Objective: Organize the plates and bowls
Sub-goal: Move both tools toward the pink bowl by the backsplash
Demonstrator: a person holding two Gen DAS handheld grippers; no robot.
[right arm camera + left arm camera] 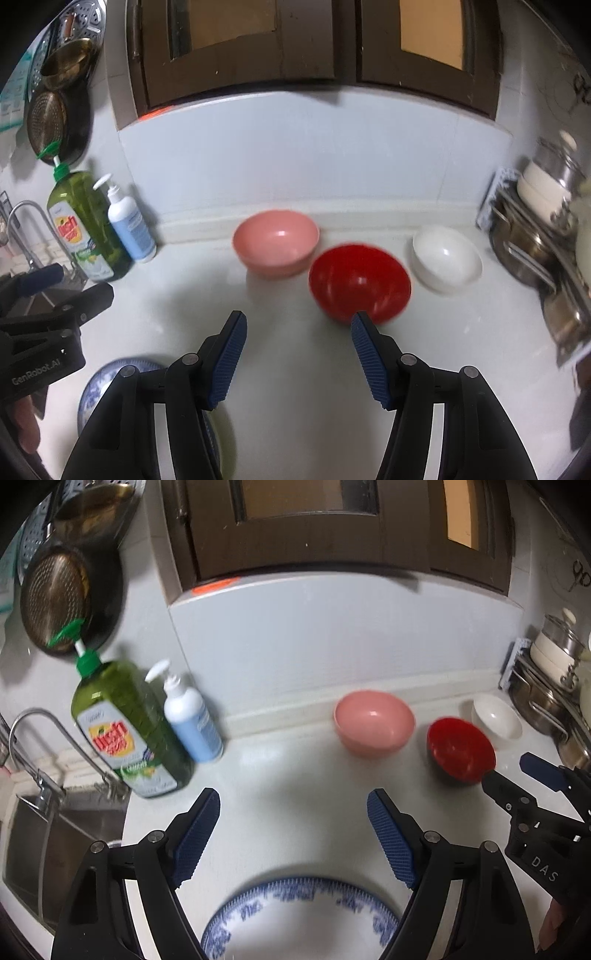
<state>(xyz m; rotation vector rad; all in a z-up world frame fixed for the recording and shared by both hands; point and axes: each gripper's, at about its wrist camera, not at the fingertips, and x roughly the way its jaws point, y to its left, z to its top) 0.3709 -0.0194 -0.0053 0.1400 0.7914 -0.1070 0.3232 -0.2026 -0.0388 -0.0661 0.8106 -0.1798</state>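
Note:
Three bowls stand on the white counter: a pink bowl [276,242] at the back, a red bowl [359,281] in front of it to the right, and a white bowl [446,258] further right. They also show in the left wrist view: the pink bowl [373,722], the red bowl [460,749], the white bowl [496,716]. A blue-and-white patterned plate [303,919] lies under my left gripper [293,805], which is open and empty above it. My right gripper [299,319] is open and empty, its right fingertip [364,325] just before the red bowl's near rim.
A green dish-soap bottle [125,731] and a white-and-blue pump bottle [192,720] stand at the left by the sink [40,842] and tap [33,746]. A rack of metal pots [546,243] fills the right side. Brown cabinet doors [295,48] hang above.

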